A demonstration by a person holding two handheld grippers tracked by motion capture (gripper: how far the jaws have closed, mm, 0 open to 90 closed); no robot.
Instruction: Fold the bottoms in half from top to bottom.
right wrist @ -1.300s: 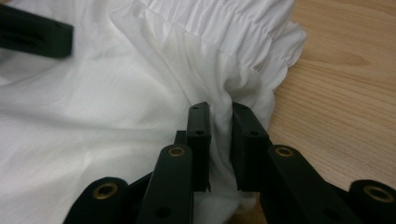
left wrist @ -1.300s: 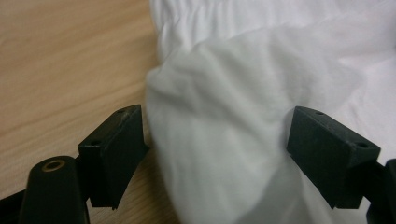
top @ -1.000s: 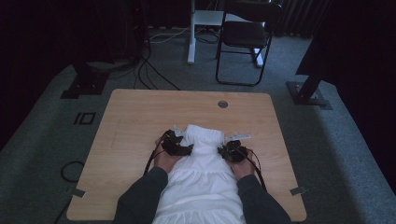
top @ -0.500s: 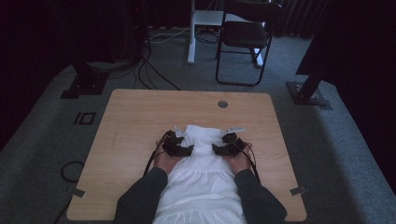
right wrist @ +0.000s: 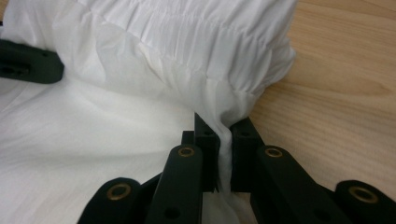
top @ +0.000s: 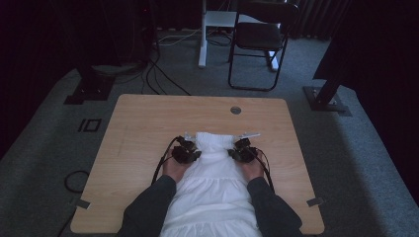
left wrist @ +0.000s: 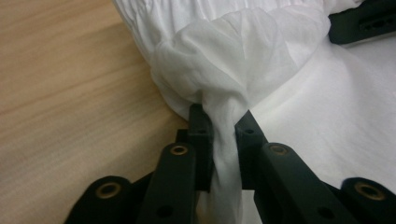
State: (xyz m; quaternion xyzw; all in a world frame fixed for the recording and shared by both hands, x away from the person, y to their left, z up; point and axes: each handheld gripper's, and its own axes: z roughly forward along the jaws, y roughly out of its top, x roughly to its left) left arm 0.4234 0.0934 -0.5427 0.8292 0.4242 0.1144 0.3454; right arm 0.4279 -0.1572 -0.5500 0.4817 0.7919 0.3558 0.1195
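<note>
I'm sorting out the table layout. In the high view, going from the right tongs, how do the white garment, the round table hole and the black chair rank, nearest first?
1. White garment: pinched in the right tongs.
2. Round table hole: on the table, beyond them.
3. Black chair: on the floor, past the table's far edge.

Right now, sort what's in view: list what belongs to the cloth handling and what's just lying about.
In the job:
white gathered cloth garment
left gripper, shut on its left edge
right gripper, shut on its right edge
light wooden table

Lying about:
black folding chair
black floor cables
</note>
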